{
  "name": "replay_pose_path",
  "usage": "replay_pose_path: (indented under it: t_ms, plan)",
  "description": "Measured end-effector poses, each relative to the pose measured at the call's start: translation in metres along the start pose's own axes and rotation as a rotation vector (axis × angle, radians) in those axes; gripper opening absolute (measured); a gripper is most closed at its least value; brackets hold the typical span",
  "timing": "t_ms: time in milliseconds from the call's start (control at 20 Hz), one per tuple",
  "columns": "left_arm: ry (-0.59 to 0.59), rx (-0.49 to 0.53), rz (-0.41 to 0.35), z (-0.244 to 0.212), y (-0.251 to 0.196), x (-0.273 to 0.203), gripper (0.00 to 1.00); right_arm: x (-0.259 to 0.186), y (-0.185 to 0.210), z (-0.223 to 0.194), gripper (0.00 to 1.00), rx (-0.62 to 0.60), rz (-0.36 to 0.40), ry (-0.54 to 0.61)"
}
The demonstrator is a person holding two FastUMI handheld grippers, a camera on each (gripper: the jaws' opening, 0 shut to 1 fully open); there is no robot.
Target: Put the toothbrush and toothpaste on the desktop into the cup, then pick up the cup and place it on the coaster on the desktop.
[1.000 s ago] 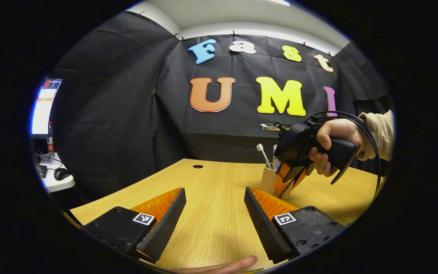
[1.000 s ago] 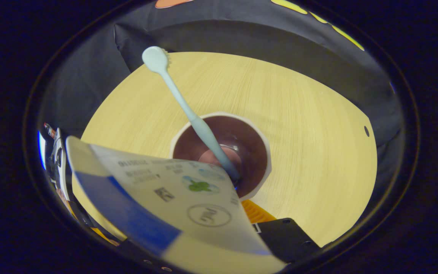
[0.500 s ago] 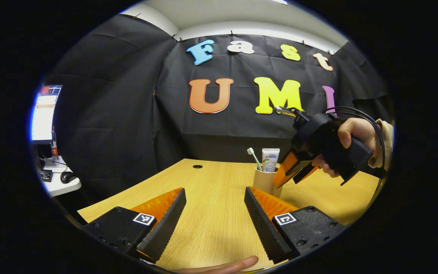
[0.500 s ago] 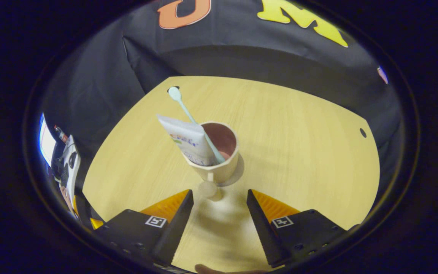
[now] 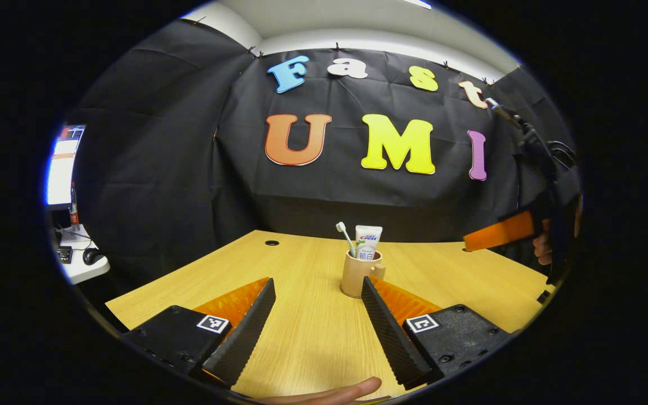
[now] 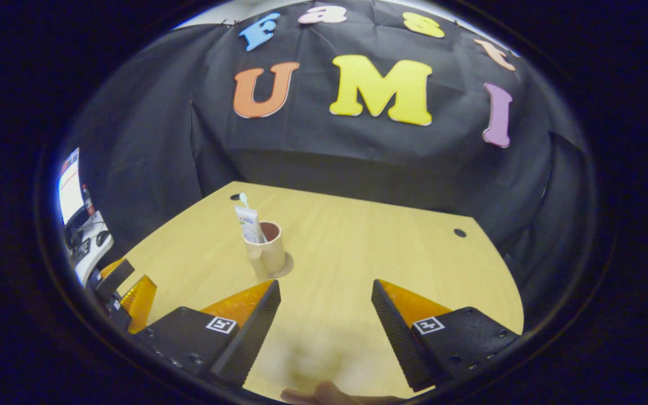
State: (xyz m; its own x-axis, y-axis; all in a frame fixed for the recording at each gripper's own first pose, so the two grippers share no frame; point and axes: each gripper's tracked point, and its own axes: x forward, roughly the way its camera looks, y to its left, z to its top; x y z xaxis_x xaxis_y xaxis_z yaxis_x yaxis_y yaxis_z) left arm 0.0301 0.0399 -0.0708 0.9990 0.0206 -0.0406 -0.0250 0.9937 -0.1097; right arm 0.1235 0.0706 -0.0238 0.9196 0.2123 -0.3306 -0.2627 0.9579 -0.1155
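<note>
Cup (image 5: 356,277) standing upright near the middle of the bench (image 5: 307,337), with toothbrush (image 5: 346,239) and toothpaste (image 5: 368,242) poking up out of it, leaning on the rim so as not to fall. Left claw (image 5: 318,320) low over the near bench, spread wide, pinching nothing, probably waiting. Right claw (image 6: 327,320) spread wide too, empty, pulled back to the right. A second ago, right over the cup and dropping the toothpaste in; now well apart from it. Next, probably, picking up the cup for the coaster. Cannot tell where the coaster is.
</note>
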Motion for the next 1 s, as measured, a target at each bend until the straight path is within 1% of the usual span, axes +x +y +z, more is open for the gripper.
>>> replay_pose_path:
  t_ms: [100, 200, 300, 500, 600, 750, 850, 1000]
  plan:
    - [-0.012, -0.008, 0.0, 0.008, -0.006, -0.007, 0.98, -0.03, -0.017, -0.002, 0.96, 0.007, -0.04, -0.083]
    - [-0.031, -0.015, -0.006, 0.014, -0.013, -0.021, 0.98, -0.058, -0.026, -0.013, 0.97, 0.014, -0.057, -0.139]
    - [-0.044, -0.018, -0.017, 0.018, -0.023, -0.036, 0.98, -0.086, -0.037, -0.02, 0.97, 0.02, -0.093, -0.204]
    - [-0.091, 0.025, -0.045, 0.029, -0.044, -0.071, 0.98, -0.136, -0.05, -0.037, 0.96, 0.016, -0.164, -0.304]
    - [-0.114, 0.059, -0.072, 0.036, -0.06, -0.086, 0.97, -0.156, -0.05, -0.045, 0.96, 0.044, -0.167, -0.322]
    - [-0.17, 0.11, -0.09, 0.048, -0.077, -0.102, 0.97, -0.161, -0.053, -0.055, 0.96, 0.041, -0.173, -0.323]
    - [-0.176, 0.139, -0.083, 0.048, -0.086, -0.106, 0.97, -0.156, -0.049, -0.058, 0.96, 0.054, -0.154, -0.317]
    - [-0.159, 0.149, -0.09, 0.043, -0.094, -0.108, 0.97, -0.152, -0.053, -0.064, 0.96, 0.082, -0.148, -0.3]
